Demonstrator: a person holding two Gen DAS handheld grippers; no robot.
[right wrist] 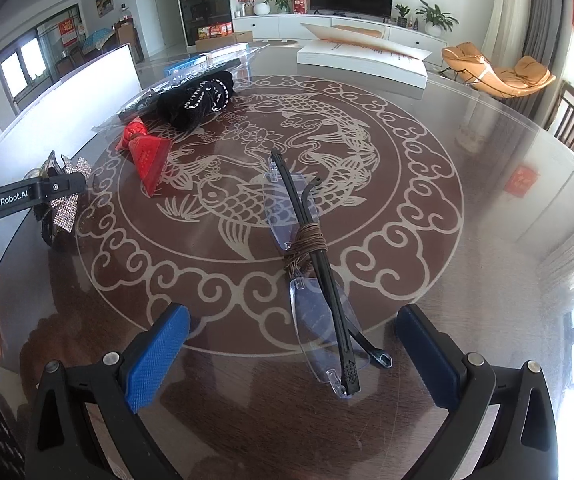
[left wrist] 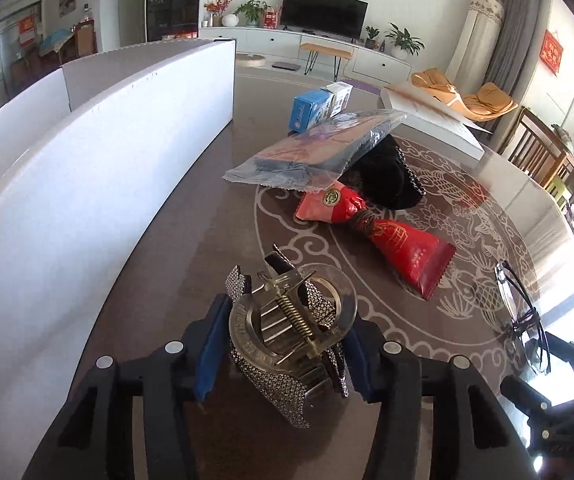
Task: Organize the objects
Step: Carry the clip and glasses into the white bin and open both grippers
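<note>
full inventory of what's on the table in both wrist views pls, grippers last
hair claw clip: 1, rhinestone silver with clear body, held between the left gripper's pads
glasses: 1, rimless with black arms, folded and tied with brown cord, on table ahead of right gripper
red packet: 1, red, table centre
black pouch: 1, black with chain trim, behind red packet
plastic bag: 1, clear, leaning on the pouch
blue box: 1, blue and white, far side
white box: 1, white, lid open, far edge
white panel: white, table's left side
table: 1, brown, fish pattern
left gripper: shut on clip
right gripper: open
</note>
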